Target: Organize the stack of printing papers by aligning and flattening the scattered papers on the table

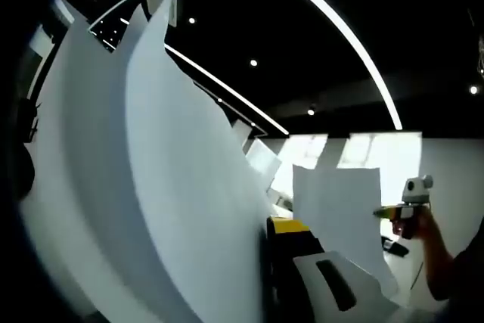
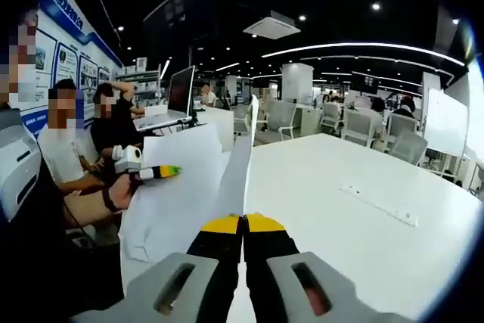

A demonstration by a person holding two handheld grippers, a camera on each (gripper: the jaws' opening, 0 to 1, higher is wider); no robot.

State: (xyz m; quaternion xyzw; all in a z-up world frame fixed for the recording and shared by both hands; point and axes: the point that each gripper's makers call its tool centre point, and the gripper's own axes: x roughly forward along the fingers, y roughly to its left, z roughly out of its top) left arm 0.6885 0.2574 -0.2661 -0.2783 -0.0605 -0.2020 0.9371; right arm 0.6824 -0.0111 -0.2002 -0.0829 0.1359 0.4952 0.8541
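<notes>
Papers [image 2: 236, 168] edge-on at 12 o'clock | our right tool [image 2: 243, 225] clamps them | left tool [image 1: 291, 236] clamps curled sheets [image 1: 151, 187] | desk [image 2: 363, 209] beneath.

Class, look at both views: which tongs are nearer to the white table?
Right. The right tongs hang just above the white table, shut on a sheet of paper. The left tongs are off the table's edge, clamping other paper.

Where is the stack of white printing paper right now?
The stack of white printing paper is lifted off the white table, seen edge-on in the right gripper view, pinched by the right hand-held gripper; in the left gripper view it curves up at left.
</notes>
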